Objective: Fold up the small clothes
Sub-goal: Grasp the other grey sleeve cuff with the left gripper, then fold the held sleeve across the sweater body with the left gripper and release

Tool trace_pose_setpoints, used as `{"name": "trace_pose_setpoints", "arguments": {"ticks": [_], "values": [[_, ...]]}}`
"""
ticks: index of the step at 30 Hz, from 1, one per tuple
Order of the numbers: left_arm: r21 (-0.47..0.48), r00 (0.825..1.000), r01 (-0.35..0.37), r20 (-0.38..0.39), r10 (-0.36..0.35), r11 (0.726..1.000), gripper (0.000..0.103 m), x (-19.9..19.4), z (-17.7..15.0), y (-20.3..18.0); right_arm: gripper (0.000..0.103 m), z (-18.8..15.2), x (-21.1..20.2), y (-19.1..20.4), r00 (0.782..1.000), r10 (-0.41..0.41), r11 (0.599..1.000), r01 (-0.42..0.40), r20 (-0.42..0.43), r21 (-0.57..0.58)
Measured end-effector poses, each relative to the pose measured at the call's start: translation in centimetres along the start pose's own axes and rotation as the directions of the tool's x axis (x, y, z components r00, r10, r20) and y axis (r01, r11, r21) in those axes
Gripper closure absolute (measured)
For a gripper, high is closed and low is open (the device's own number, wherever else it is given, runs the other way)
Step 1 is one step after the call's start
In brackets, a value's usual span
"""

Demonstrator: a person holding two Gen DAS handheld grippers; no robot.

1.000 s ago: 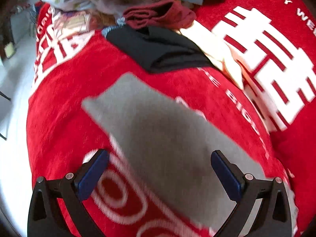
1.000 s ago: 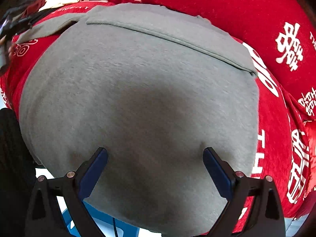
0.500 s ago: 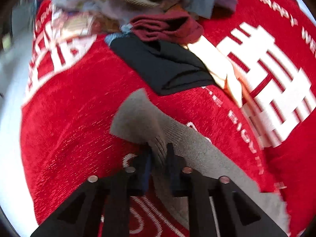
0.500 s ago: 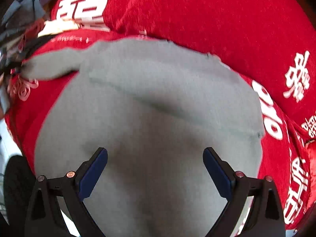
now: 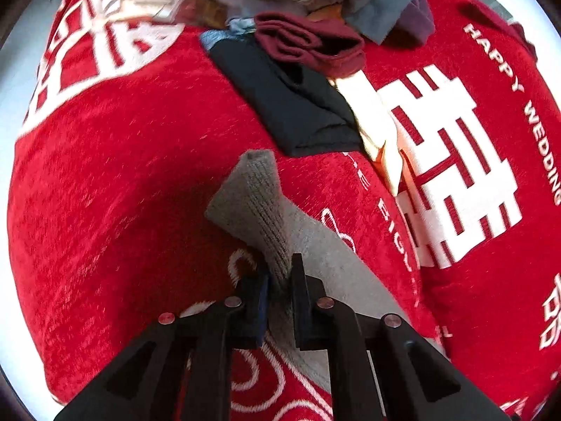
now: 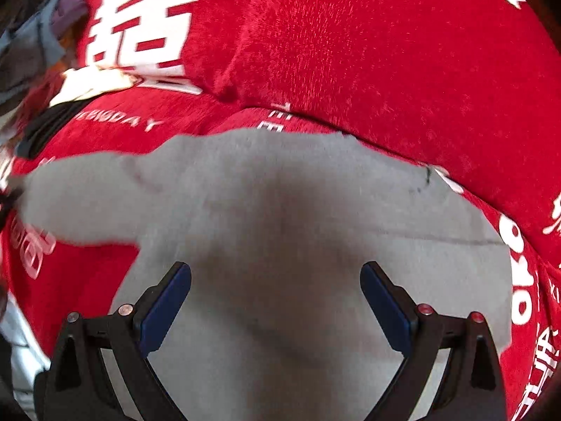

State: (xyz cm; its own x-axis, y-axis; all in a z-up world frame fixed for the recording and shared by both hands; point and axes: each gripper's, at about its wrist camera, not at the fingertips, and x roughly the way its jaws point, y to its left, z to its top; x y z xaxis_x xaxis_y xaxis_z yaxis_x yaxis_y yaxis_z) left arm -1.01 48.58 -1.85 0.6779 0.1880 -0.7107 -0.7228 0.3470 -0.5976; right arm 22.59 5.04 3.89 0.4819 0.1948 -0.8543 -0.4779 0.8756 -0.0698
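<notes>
A grey knit garment [image 6: 298, 217] lies spread on a red blanket [image 6: 350, 52] with white lettering. Its sleeve [image 5: 256, 196] reaches out to the left. My left gripper [image 5: 280, 280] is shut on the ribbed cuff of that sleeve, which bunches up and stands above the blanket [image 5: 122, 175]. My right gripper [image 6: 275, 298] is open and empty, hovering over the garment's body, its blue-padded fingers [image 6: 164, 305] wide apart.
A pile of clothes sits at the far end: a folded dark red piece [image 5: 308, 45], a black garment [image 5: 294, 105], a cream one [image 5: 378, 133] and grey-blue items [image 5: 378, 0]. White floor [image 5: 14, 70] shows past the blanket's left edge.
My left gripper closed on the sleeve cuff and lifted it, bunching the fabric. The right wrist view pulled back, so more of the garment and red blanket shows.
</notes>
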Motion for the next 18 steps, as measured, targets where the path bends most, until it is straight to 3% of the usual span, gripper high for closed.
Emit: {"name": "trace_pose_setpoints", "arguments": {"ticks": [6,8,10,11,12,13,14,15,18], "values": [[-0.02,0.988,0.15,-0.022,-0.15,0.989,0.053,-0.1,-0.4,0.7,0.005,0.5,0.8,2.8,0.998,0.061,0.998,-0.061,0.017,-0.011],[-0.021,0.982,0.19,-0.018,-0.19,0.982,0.026,0.0,-0.4,0.2,0.005,-0.3,0.9,4.0,0.998,0.067,0.997,-0.066,0.015,-0.041],[-0.015,0.979,0.203,-0.002,-0.203,0.979,0.019,0.3,-0.4,-0.7,0.005,-0.9,0.9,4.7,0.997,0.074,0.995,-0.073,0.008,-0.062],[-0.004,0.984,0.18,0.008,-0.18,0.984,0.022,0.4,-0.3,-1.1,0.005,-1.0,0.9,4.9,0.997,0.075,0.995,-0.074,0.007,-0.07],[0.026,0.988,0.149,0.025,-0.149,0.989,0.037,0.5,-0.2,-1.7,0.005,-1.1,0.9,5.1,0.997,0.074,0.994,-0.074,0.007,-0.078],[0.044,0.991,0.133,0.011,-0.134,0.99,0.098,0.9,-0.1,-2.0,0.005,-1.1,0.8,5.2,0.997,0.073,0.994,-0.072,0.011,-0.084],[0.041,0.989,0.137,-0.066,-0.134,0.99,0.094,2.1,0.2,-1.9,0.005,-0.9,0.7,5.0,0.997,0.07,0.994,-0.069,0.015,-0.084],[0.017,0.987,0.142,-0.073,-0.14,0.99,0.094,2.3,0.2,-1.4,0.005,-0.7,0.7,4.9,0.997,0.07,0.994,-0.068,0.02,-0.081],[0.041,0.993,0.114,-0.013,-0.114,0.993,0.094,1.0,0.1,-1.1,0.005,0.4,1.1,4.3,0.998,0.061,0.996,-0.059,0.032,-0.062]]}}
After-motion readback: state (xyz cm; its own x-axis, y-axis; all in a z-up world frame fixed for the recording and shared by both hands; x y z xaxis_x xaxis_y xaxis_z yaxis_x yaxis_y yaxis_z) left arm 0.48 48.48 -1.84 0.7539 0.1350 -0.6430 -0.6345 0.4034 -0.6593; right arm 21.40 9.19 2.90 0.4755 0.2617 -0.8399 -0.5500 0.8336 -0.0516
